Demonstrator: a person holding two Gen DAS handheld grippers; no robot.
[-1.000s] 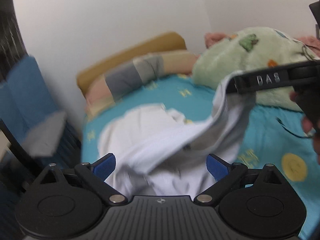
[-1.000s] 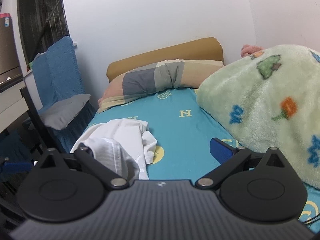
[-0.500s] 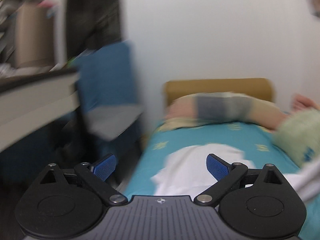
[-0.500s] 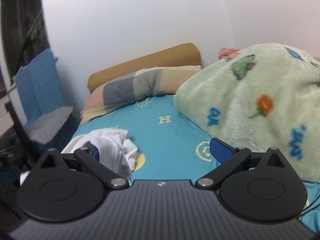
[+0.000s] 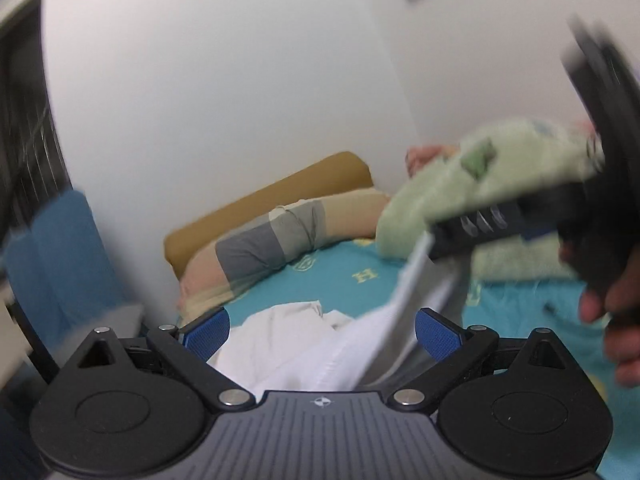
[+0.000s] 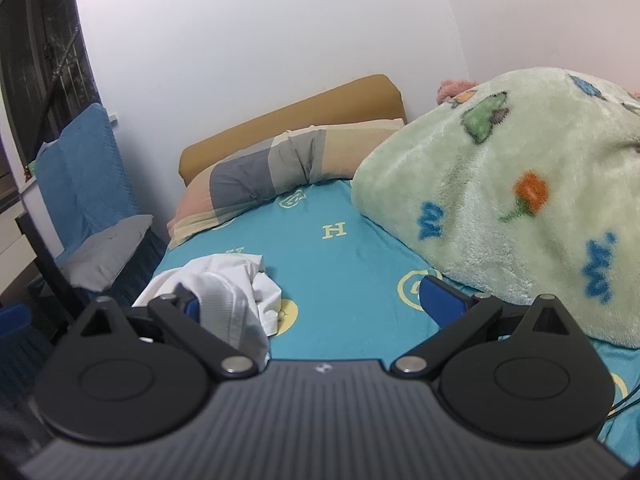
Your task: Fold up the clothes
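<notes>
A crumpled white garment (image 5: 288, 344) lies on the teal bed sheet (image 5: 340, 276). One edge of it rises in a taut band to a finger (image 5: 472, 232) of my right gripper, at the upper right of the left wrist view. My left gripper (image 5: 322, 330) is open just above the garment, and cloth shows between its blue pads without being pinched. In the right wrist view my right gripper (image 6: 316, 304) is open wide. The white garment (image 6: 224, 292) hangs draped over its left finger, whose pad is partly hidden by the cloth.
A striped pillow (image 6: 276, 168) and a tan headboard (image 6: 296, 116) close the far end of the bed. A green fleece blanket (image 6: 500, 184) is heaped along the right side. A blue chair with a grey cushion (image 6: 104, 252) stands on the left. A hand (image 5: 616, 300) holds the right gripper.
The left wrist view swung left toward the chair, then back over the bed, so the right gripper and the lifted cloth show again. The right gripper shifted slightly, still carrying the cloth.
</notes>
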